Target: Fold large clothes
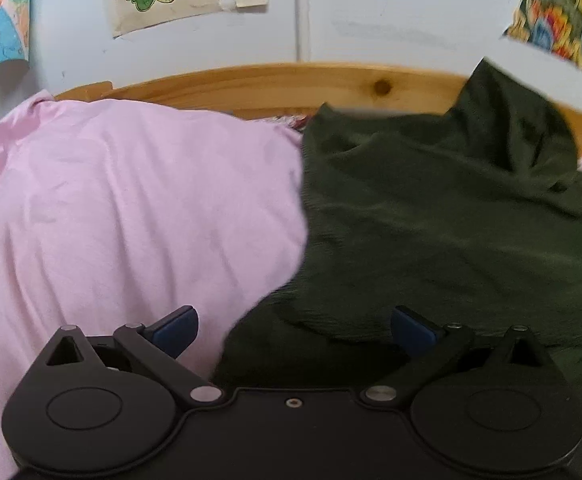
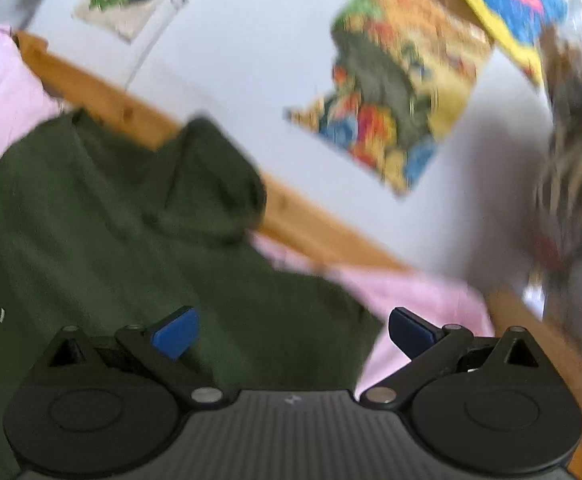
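A large dark green garment [image 1: 431,220] lies rumpled on a pink bed sheet [image 1: 111,208], with a raised fold at its far right. My left gripper [image 1: 293,334] is open over the garment's near left edge, its blue fingertips [image 1: 177,330] spread wide and empty. In the right wrist view the same green garment [image 2: 131,240] fills the left and centre, its near right corner lying between the jaws. My right gripper [image 2: 293,334] is open and empty above that corner. The right view is blurred by motion.
A wooden bed frame [image 1: 275,84] runs along the far side against a white wall with colourful posters [image 2: 395,92]. Pink sheet [image 2: 423,300] shows right of the garment. A striped blurry object [image 2: 579,152] stands at the far right.
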`<state>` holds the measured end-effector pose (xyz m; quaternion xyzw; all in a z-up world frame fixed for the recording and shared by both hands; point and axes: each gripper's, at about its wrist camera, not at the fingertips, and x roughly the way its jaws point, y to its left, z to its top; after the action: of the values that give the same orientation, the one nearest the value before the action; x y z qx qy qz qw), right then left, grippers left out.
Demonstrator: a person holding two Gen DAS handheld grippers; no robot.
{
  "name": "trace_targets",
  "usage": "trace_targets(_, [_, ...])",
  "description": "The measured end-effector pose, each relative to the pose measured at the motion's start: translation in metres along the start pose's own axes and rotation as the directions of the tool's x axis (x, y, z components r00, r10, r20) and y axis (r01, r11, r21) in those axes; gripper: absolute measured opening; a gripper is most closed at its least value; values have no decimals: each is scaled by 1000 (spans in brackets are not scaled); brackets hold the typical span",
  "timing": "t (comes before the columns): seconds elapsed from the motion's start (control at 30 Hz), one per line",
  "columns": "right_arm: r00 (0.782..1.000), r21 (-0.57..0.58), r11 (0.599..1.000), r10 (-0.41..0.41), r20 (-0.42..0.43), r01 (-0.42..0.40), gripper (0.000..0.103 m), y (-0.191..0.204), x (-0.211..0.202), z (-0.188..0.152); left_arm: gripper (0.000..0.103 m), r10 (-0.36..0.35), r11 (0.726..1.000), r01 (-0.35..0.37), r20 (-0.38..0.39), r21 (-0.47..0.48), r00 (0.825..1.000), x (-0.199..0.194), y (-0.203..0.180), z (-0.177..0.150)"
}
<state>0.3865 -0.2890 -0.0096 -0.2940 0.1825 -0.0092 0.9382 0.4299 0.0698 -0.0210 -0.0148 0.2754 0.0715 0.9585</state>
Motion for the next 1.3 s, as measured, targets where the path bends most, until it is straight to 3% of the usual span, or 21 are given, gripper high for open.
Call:
trace_targets(0.07, [999,16,999,-29,24,29,103,2,15,23,102,-42,999,42,2,-29,999,-4,-6,1])
trace_targets(0.17, [1000,169,985,28,-9,-26,103,0,55,52,102,-108,992,107,-15,-59,994,-7,-15,0])
trace_targets(0.23, [995,299,952,81,-57,-60,100,-2,93,65,102,-141,988,139,-27,-62,990,-8,-19,-2])
trace_targets(0.3, [983,411,908,139,-120,-78,84,-5,131,74,102,-161,985,159,-39,-65,986,-11,-21,-4])
trace_targets(0.33, [973,475,876,173,-152,-82,82,-6,151,78,102,-176,983,173,-47,-66,983,-12,-21,-5])
trace_targets(0.43, [959,599,800,202,-197,-45,76,-10,187,81,102,-205,977,200,-71,-76,976,-13,-18,-9])
trace_targets(0.53, [949,616,787,213,-233,-25,70,-4,211,81,102,-216,974,208,-96,-90,972,-11,-15,-12])
trace_targets(0.57, [946,618,786,211,-246,-14,62,-1,216,80,102,-215,974,206,-101,-95,971,-11,-13,-12])
trace_targets(0.63, [935,632,775,230,-270,-8,23,1,224,75,102,-220,972,208,-114,-109,969,-12,-10,-12])
trace_targets(0.67, [934,651,759,251,-253,-28,5,1,223,73,102,-223,971,210,-115,-114,968,-13,-8,-12])
trace_targets(0.7, [943,654,755,244,-227,-38,5,1,217,74,102,-223,971,210,-112,-118,968,-15,-7,-11])
trace_targets(0.8, [969,567,817,213,-127,-105,4,10,184,84,102,-227,968,215,-89,-126,970,-21,-3,-10])
trace_targets(0.9, [972,529,830,231,-34,-179,4,9,143,94,102,-242,963,232,-68,-134,968,-29,-1,-7])
trace_targets(1.03, [958,510,812,257,124,-284,4,-2,70,103,102,-283,945,276,-14,-173,959,-41,4,0])
trace_targets(1.1, [947,527,787,274,169,-322,4,-7,46,106,102,-310,932,307,19,-190,951,-48,6,3])
trace_targets(1.2, [931,510,779,300,206,-364,4,-1,13,87,102,-346,913,353,72,-205,936,-59,7,5])
trace_targets(1.3, [938,396,852,288,193,-343,4,27,-8,56,102,-358,907,371,102,-197,928,-65,7,3])
